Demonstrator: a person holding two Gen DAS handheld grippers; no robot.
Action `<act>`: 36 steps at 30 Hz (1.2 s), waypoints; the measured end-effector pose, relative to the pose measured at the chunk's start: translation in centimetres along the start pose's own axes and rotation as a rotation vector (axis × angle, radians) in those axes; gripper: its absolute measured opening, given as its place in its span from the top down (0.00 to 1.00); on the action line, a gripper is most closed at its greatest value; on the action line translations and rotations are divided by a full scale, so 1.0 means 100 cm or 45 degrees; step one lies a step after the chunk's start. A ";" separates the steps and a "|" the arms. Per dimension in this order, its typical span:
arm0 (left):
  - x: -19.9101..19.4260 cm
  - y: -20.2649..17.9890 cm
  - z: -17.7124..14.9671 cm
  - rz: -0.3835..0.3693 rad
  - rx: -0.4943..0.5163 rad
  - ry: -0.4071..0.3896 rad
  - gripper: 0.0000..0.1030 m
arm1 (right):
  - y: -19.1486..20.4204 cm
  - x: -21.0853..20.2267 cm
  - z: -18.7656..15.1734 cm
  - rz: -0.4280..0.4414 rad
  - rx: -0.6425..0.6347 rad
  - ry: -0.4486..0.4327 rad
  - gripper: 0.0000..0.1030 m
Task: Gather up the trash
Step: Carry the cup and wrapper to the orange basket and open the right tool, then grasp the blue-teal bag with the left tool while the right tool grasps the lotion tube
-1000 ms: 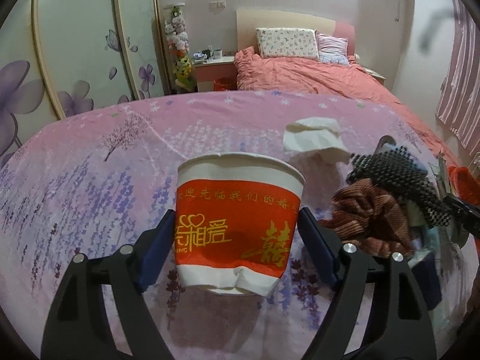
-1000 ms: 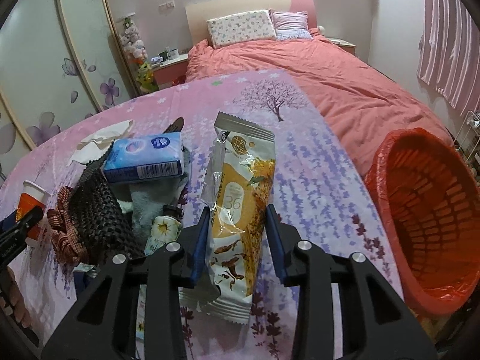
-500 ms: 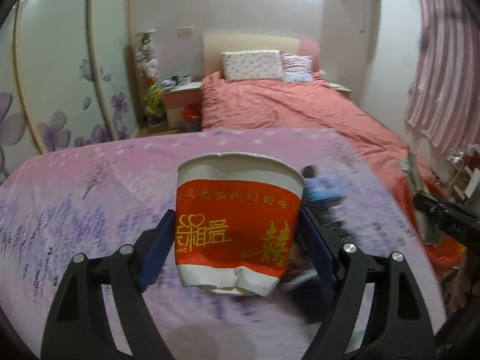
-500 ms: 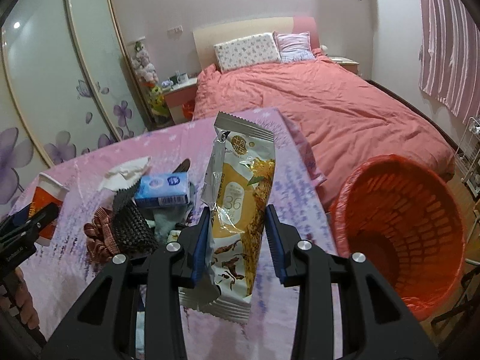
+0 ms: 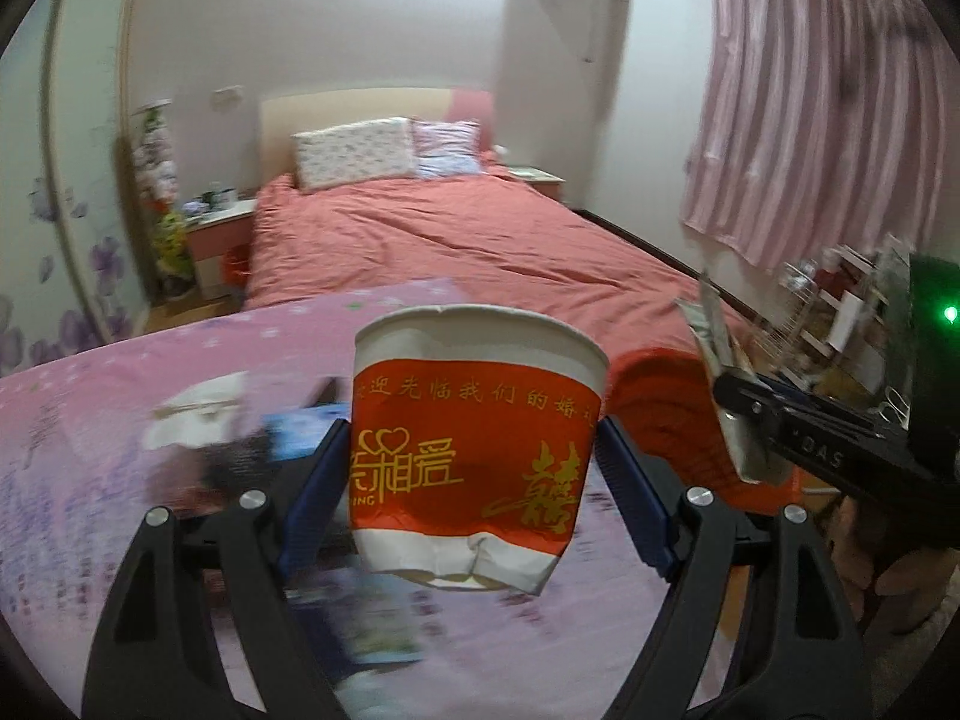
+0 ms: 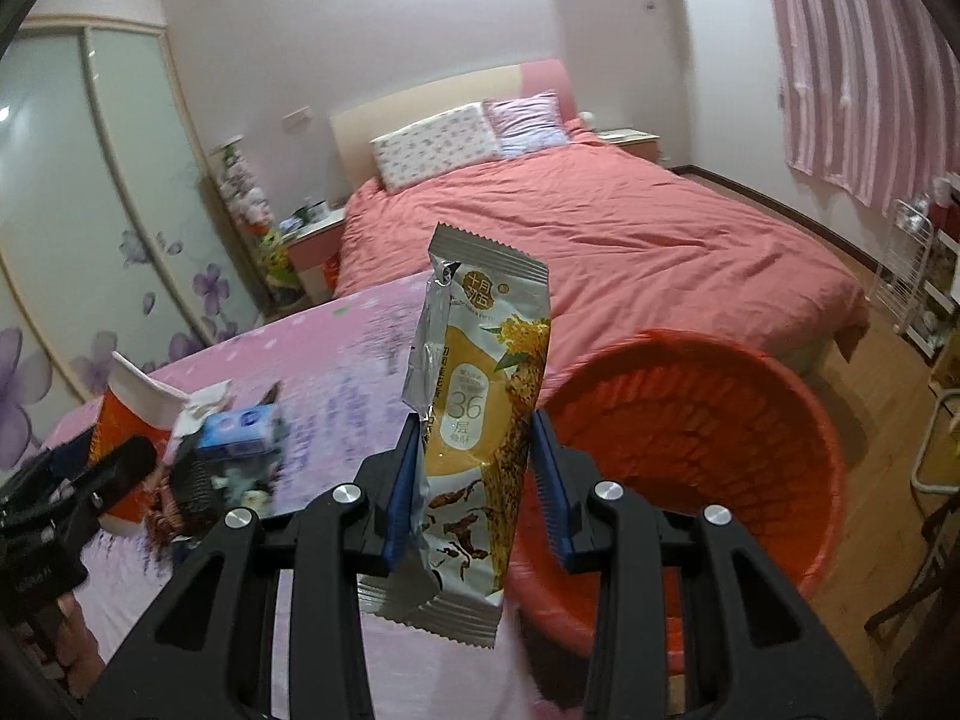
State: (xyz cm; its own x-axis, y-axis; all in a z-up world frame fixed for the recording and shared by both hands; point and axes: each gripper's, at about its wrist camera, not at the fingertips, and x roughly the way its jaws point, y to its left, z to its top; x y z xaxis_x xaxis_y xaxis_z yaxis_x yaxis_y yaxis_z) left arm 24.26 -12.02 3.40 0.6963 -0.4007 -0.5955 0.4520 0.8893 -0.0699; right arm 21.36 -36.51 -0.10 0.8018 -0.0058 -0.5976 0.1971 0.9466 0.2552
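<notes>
My left gripper is shut on a red and white paper cup with gold lettering and holds it upright in the air above the pink tablecloth. My right gripper is shut on a yellow and silver snack wrapper, upright, just left of the red plastic basket on the floor. In the left wrist view the right gripper shows at the right with the wrapper, in front of the basket. The cup and left gripper appear at the right view's left edge.
On the table lie a white tissue, a blue packet, a black hairbrush and striped cloth. Beyond is a bed with a red cover; a wire rack stands by the pink curtain.
Both grippers swung rightward and rose, each keeping its grip. The table clutter slid left in both views and the red basket came closer and more central in the right wrist view.
</notes>
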 end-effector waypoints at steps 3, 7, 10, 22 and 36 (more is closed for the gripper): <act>0.022 -0.028 -0.001 -0.049 0.038 0.023 0.23 | -0.021 0.002 0.000 -0.016 0.038 -0.004 0.65; 0.048 -0.058 -0.003 -0.099 0.075 0.056 0.23 | -0.042 0.005 0.001 -0.030 0.077 -0.010 0.65; 0.069 -0.082 -0.003 -0.124 0.101 0.085 0.23 | -0.057 0.010 0.002 -0.052 0.104 -0.009 0.65; 0.127 -0.126 -0.005 -0.105 0.188 0.175 0.12 | -0.092 0.030 0.001 -0.105 0.203 0.010 0.45; 0.061 -0.040 -0.034 0.096 0.072 0.179 0.10 | -0.056 0.012 -0.011 -0.093 0.110 0.035 0.44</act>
State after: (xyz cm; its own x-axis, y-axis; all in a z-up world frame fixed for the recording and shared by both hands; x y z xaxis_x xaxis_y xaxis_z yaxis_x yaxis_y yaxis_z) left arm 24.84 -17.26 -2.70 0.6466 -0.2948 -0.7036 0.4346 0.9004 0.0222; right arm 20.57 -41.52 -3.05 0.7678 -0.0636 -0.6375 0.3031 0.9127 0.2739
